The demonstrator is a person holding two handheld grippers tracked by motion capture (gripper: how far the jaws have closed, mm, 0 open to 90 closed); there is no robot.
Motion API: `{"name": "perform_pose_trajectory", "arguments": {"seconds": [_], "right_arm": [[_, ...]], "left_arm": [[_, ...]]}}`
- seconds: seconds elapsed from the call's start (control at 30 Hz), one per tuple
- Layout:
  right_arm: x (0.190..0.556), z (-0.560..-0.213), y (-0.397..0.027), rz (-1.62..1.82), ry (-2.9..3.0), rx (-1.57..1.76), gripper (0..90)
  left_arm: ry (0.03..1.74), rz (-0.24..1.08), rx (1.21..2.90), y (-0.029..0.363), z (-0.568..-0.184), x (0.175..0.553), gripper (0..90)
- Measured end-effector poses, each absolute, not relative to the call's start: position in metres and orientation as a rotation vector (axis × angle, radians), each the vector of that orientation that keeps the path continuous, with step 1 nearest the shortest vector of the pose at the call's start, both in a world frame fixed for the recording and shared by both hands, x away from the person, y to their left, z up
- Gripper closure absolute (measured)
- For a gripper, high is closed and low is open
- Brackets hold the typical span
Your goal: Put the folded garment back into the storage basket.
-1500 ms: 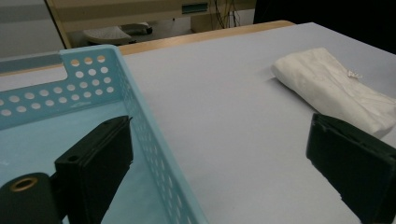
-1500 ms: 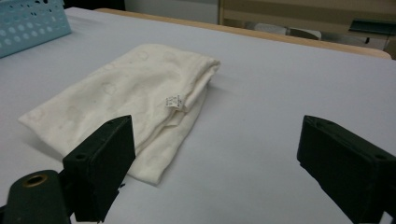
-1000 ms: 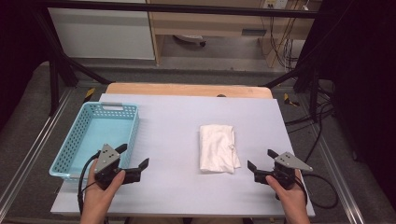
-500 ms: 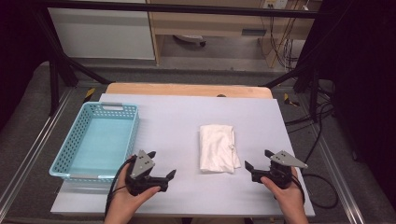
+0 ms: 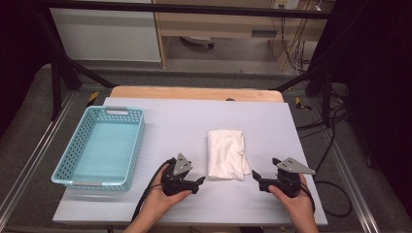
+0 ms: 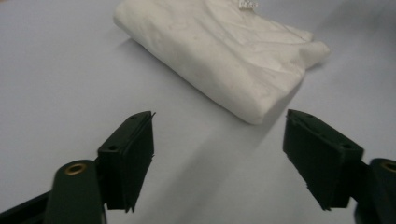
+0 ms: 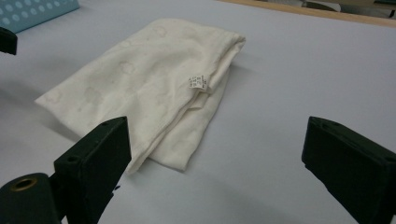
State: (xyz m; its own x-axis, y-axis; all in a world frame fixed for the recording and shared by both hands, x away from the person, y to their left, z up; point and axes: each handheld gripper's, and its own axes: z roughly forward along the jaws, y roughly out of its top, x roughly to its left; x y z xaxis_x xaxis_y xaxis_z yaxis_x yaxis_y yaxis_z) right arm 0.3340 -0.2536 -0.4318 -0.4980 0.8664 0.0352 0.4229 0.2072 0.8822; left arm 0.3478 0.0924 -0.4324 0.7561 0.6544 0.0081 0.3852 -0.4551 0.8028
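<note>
A folded white cloth [image 5: 225, 154] is laid flat on the table [image 5: 184, 121], roughly mid-table, well apart from the basket [image 5: 99, 148] off to its left. The basket is a light blue perforated one, and nothing can be seen inside it.

The left gripper [image 5: 197, 182] is held just beside the cloth's near left corner, low over the table, jaws pointed toward the cloth. In the left gripper view its jaws are spread wide apart with nothing between them but bare table, and the cloth [image 6: 219, 51] is seen just ahead, its near corner sitting between the jaw tips but farther on, not touched.

The right gripper [image 5: 261, 178] is held just beside the cloth's near right corner, also aimed at it. In the right gripper view the jaws are likewise wide apart and nothing is gripped; the cloth [image 7: 144, 88] is ahead and toward the left jaw, and a small tag [image 7: 198, 82] can be made out on its folded edge. A bit of the basket [image 7: 32, 11] is caught beyond the cloth in that view.
</note>
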Motion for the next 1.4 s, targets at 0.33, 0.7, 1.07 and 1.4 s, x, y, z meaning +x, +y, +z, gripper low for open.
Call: {"name": "perform_pose_trajectory", "arguments": {"seconds": [0.33,0.7,1.07,1.4], "right_arm": [[0.331,-0.431,-0.245,1.226,2.049,1.164,9.2],[0.329,-0.43,-0.246,1.241,2.055,1.157,9.6],[0.327,-0.43,-0.236,1.233,2.078,1.133,10.3],[0.321,-0.431,-0.227,1.239,2.119,1.119,10.2]], "left_arm": [[0.722,0.357,2.193,0.064,-0.451,0.346,50.5],[0.751,0.343,2.171,0.047,-0.458,0.364,77.7],[0.759,0.342,2.178,0.046,-0.457,0.364,84.6],[0.763,0.326,2.186,0.057,-0.451,0.35,84.7]]}}
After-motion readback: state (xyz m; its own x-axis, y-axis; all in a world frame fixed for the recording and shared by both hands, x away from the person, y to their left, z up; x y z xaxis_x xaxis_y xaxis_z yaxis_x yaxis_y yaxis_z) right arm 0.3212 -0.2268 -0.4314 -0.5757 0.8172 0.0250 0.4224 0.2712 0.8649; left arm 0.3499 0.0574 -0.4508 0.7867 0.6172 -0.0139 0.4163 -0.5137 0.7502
